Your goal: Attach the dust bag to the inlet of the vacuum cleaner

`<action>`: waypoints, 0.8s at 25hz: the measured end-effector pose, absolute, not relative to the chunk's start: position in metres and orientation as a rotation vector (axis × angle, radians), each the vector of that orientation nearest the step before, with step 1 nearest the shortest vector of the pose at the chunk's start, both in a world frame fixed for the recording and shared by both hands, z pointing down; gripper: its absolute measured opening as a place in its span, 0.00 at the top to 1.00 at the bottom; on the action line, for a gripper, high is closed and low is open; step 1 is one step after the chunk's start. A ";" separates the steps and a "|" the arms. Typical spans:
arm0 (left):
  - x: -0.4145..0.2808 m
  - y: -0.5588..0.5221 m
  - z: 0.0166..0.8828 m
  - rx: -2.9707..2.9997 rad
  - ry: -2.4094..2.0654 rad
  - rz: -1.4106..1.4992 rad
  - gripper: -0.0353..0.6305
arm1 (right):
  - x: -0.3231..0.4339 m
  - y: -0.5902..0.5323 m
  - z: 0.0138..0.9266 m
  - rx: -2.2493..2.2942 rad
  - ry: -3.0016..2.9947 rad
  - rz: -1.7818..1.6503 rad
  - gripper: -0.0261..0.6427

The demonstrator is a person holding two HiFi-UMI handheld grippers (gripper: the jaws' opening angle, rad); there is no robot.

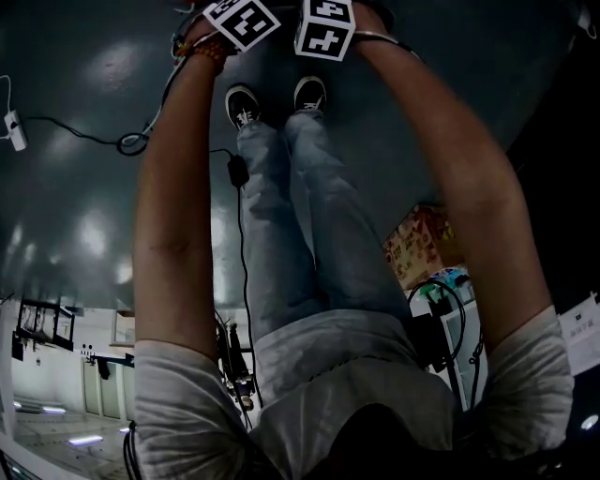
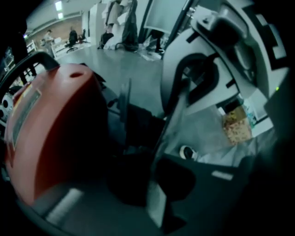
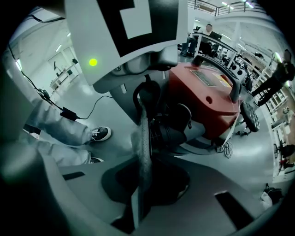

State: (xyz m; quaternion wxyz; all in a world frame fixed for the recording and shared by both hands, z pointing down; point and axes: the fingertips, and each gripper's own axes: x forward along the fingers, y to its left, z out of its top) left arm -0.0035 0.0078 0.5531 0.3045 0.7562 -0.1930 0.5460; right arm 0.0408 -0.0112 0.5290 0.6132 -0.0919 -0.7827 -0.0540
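Observation:
The red vacuum cleaner (image 3: 207, 97) stands on the grey floor, its black handle on top; it fills the left of the left gripper view (image 2: 50, 133). Dark black parts at its front (image 3: 175, 126) face the grippers. The grey dust bag (image 3: 143, 138) shows edge-on as a thin sheet running down between the jaws of my right gripper (image 3: 143, 184), which is shut on it. My left gripper (image 2: 154, 184) is shut on the same bag (image 2: 203, 133) from the other side. In the head view only the marker cubes show, left (image 1: 242, 21) and right (image 1: 325, 28), close together.
The person's jeans (image 1: 309, 225) and dark shoes (image 1: 246, 103) are just below the grippers. A black cable with an adapter (image 1: 237, 171) lies on the floor, with a white power strip (image 1: 15, 129) at the left. A colourful box (image 1: 417, 242) sits at the right. People stand far off.

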 end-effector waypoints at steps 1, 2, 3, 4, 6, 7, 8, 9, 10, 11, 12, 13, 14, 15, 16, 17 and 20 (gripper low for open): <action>-0.004 0.009 0.553 1.995 -0.516 1.442 0.90 | 0.039 -0.013 0.529 -0.214 -1.805 -0.131 0.91; -0.004 0.011 0.553 1.989 -0.521 1.439 0.90 | 0.039 -0.015 0.530 -0.216 -1.803 -0.135 0.91; -0.004 0.013 0.552 1.985 -0.525 1.436 0.90 | 0.038 -0.016 0.531 -0.217 -1.801 -0.137 0.91; -0.005 0.014 0.550 1.984 -0.530 1.433 0.90 | 0.038 -0.017 0.533 -0.219 -1.800 -0.136 0.91; -0.005 0.014 0.547 1.989 -0.540 1.425 0.91 | 0.038 -0.019 0.534 -0.222 -1.801 -0.135 0.91; -0.006 0.013 0.546 1.990 -0.547 1.416 0.91 | 0.037 -0.020 0.533 -0.221 -1.803 -0.135 0.91; -0.006 0.012 0.546 1.986 -0.554 1.404 0.91 | 0.036 -0.020 0.532 -0.218 -1.806 -0.132 0.91; -0.007 0.012 0.545 1.975 -0.559 1.391 0.90 | 0.035 -0.020 0.532 -0.213 -1.810 -0.123 0.91; -0.007 0.012 0.545 1.963 -0.564 1.378 0.90 | 0.036 -0.020 0.532 -0.208 -1.813 -0.108 0.91; -0.008 0.013 0.545 1.952 -0.569 1.367 0.89 | 0.037 -0.020 0.532 -0.200 -1.816 -0.087 0.91; -0.009 0.013 0.545 1.942 -0.575 1.358 0.88 | 0.038 -0.020 0.533 -0.191 -1.819 -0.062 0.91; -0.010 0.014 0.544 1.935 -0.583 1.350 0.88 | 0.039 -0.020 0.532 -0.182 -1.823 -0.036 0.91; -0.011 0.015 0.543 1.929 -0.591 1.345 0.86 | 0.041 -0.020 0.532 -0.173 -1.828 -0.015 0.90; -0.011 0.016 0.542 1.925 -0.601 1.340 0.85 | 0.042 -0.019 0.531 -0.165 -1.832 -0.002 0.89; -0.012 0.017 0.541 1.922 -0.612 1.337 0.85 | 0.043 -0.019 0.529 -0.159 -1.837 0.001 0.88; -0.013 0.017 0.539 1.922 -0.624 1.336 0.84 | 0.043 -0.018 0.528 -0.152 -1.844 -0.001 0.88; -0.014 0.018 0.532 1.932 -0.667 1.346 0.84 | 0.044 -0.016 0.521 -0.122 -1.870 -0.004 0.88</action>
